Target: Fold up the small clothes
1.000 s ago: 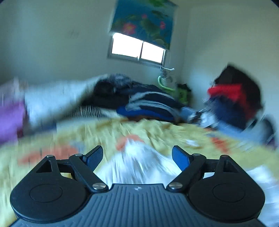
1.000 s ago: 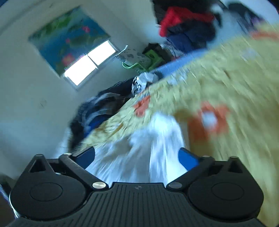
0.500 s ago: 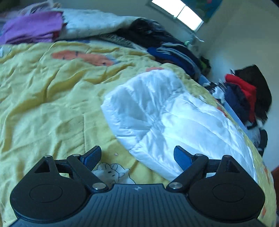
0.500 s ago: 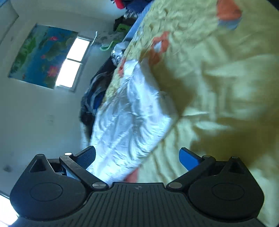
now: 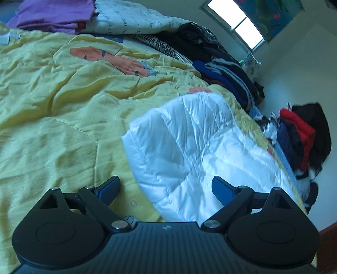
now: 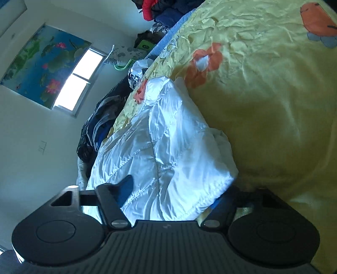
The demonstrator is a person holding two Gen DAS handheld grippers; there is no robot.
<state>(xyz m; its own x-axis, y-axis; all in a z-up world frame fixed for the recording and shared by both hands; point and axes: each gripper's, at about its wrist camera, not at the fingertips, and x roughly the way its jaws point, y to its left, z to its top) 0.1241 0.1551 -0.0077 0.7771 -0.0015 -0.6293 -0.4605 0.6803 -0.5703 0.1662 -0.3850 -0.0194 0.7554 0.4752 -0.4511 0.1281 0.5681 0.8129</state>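
Note:
A white quilted puffy garment (image 5: 189, 151) lies on the yellow bedspread (image 5: 63, 109). My left gripper (image 5: 166, 187) is open just above the garment's near corner, its left finger over the bedspread and its right finger over the white fabric. In the right wrist view the same garment (image 6: 168, 147) fills the middle. My right gripper (image 6: 174, 191) is open with its jaws on either side of the garment's near edge; the right fingertip is partly hidden under the fabric.
Piles of dark and blue clothes (image 5: 227, 69) line the far side of the bed. A purple folded stack (image 5: 52, 12) and a white blanket (image 5: 134, 19) lie at the top left. A red and black heap (image 5: 301, 134) stands at the right by the wall.
Both grippers have come down closer to the white garment. The right gripper has moved onto the garment's near edge, with fabric now between its jaws.

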